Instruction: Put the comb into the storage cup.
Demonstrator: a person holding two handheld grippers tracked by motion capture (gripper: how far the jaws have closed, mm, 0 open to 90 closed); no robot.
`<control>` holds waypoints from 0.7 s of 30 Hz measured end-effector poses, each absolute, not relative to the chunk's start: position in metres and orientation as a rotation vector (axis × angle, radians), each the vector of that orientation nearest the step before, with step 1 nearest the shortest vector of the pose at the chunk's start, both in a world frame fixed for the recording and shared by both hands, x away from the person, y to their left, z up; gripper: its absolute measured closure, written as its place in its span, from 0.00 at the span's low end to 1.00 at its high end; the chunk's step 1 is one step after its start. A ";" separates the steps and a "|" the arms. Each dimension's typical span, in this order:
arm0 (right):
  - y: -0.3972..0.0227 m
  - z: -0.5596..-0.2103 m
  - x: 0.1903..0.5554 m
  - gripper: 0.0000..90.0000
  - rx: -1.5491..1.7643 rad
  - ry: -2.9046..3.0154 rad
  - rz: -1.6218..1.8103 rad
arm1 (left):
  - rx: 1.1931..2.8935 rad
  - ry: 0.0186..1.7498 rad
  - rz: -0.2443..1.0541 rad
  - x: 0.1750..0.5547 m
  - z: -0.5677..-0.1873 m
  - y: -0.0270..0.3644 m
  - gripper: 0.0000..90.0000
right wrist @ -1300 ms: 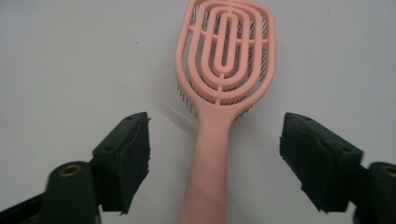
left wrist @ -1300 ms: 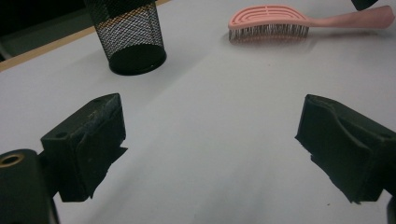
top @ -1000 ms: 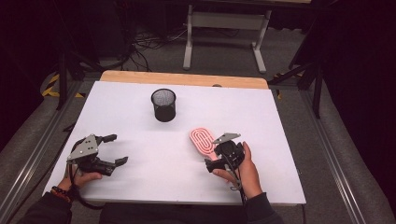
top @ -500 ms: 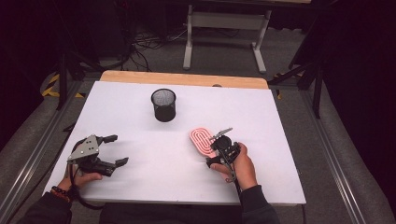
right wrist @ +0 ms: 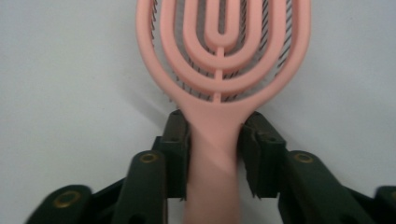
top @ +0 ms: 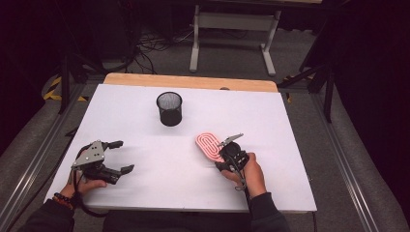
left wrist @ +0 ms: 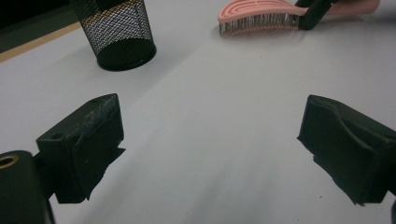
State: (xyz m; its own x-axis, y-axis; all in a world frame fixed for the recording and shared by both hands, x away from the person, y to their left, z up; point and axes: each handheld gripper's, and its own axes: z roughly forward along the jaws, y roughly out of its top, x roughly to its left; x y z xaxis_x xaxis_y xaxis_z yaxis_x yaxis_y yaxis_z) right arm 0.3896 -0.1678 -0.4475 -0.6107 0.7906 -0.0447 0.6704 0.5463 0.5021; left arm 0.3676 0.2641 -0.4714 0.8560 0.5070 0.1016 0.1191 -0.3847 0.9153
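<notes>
The right hand-held gripper point(right wrist: 215, 154) has just been closing its jaws, and they now sit against both sides of the handle of the pink hairbrush point(right wrist: 223, 56), which lies bristles-down on the white table point(top: 290, 121), right of centre. The left hand-held gripper point(top: 118, 157) rests at the near left with jaws wide apart and nothing between them, and a black mesh pen cup point(top: 169, 108) stands toward the far side.

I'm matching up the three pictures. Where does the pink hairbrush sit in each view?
High view: pink hairbrush right of centre, at the right gripper.
Left gripper view: top right edge.
Right gripper view: top centre, handle between the fingers.
Shared landmark: white table.
</notes>
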 end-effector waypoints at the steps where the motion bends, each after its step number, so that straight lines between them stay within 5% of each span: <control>1: -0.170 -0.448 0.390 0.76 1.212 2.522 0.671 | 1.945 0.465 0.445 0.368 -0.472 0.264 0.08; 21: -0.180 -0.440 0.381 0.77 1.138 2.359 0.861 | 1.952 0.472 0.451 0.368 -0.473 0.261 0.08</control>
